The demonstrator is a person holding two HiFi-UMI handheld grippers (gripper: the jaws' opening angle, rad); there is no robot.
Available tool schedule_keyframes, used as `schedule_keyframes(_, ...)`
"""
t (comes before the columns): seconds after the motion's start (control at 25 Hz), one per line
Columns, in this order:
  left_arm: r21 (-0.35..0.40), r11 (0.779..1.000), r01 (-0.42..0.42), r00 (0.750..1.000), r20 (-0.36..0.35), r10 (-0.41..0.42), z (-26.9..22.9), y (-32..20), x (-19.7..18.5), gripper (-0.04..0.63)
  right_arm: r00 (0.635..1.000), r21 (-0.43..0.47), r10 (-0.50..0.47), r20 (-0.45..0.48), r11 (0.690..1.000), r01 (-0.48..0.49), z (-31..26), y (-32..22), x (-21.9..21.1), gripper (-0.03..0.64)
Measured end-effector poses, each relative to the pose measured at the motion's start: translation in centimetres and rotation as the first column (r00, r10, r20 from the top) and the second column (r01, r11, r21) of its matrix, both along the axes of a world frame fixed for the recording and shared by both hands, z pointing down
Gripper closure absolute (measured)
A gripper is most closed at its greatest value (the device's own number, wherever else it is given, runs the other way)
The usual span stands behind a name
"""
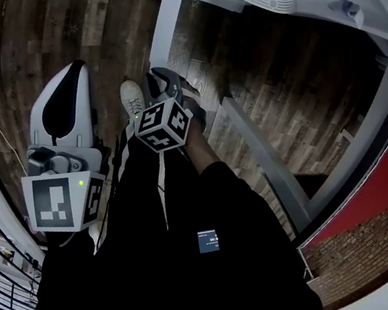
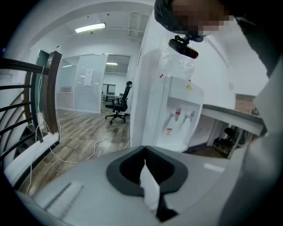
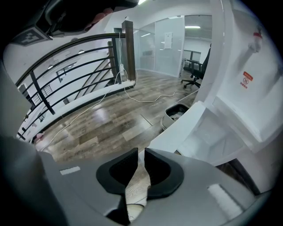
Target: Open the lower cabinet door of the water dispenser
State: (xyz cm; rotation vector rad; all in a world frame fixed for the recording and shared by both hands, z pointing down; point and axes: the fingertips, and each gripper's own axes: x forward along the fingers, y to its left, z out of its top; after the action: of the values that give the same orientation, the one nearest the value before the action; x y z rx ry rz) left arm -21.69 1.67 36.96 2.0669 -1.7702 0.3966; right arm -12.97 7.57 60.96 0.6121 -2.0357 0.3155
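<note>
1. Your left tongs [image 2: 143, 150] are clenched tip to tip on nothing and point at the white water dispenser [image 2: 177, 115]. The red label [image 2: 169, 131] under its taps is too small to read.
2. Your right tongs [image 3: 138, 151] are slightly parted and empty, over the wood floor [image 3: 88, 128].
3. The lower cabinet door [image 3: 194, 128] stands swung open just past them, below a red-and-white sticker [image 3: 247, 80] whose print is illegible.

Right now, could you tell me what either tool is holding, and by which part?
Nothing is held: the left tool and the right tool both have nothing between their jaws.
</note>
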Motion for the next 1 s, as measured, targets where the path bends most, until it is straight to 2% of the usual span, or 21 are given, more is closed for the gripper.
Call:
schedule_keyframes(0.2, -0.002, 1.0, 0.003, 1.0, 0.001, -0.003, 0.1, 0.0, -0.4, 0.588, 1.0, -0.02, 0.008, 0.013, 1.0, -0.008, -0.3, -0.2, -0.9, 0.563)
schedule_keyframes(0.44, -0.001, 1.0, 0.007, 1.0, 0.003, -0.007, 0.1, 0.0, -0.7, 0.588, 0.989, 0.074, 0.103, 0.102, 0.991, -0.111, -3.6, -3.8, -0.9, 0.597)
schedule_keyframes(0.68, 0.016, 1.0, 0.011, 1.0, -0.003, -0.011, -0.1, -0.9, -1.1, 0.588, 0.978, 0.167, 0.17, 0.119, 0.968, -0.188, -5.5, -7.8, 2.3, 0.617)
schedule_keyframes(1.0, 0.029, 1.0, -0.01, 1.0, 0.011, 0.01, -0.9, -1.8, -0.6, 0.588, 0.948, 0.224, 0.28, 0.155, 0.924, -0.309, -7.8, -10.9, 7.6, 0.617)
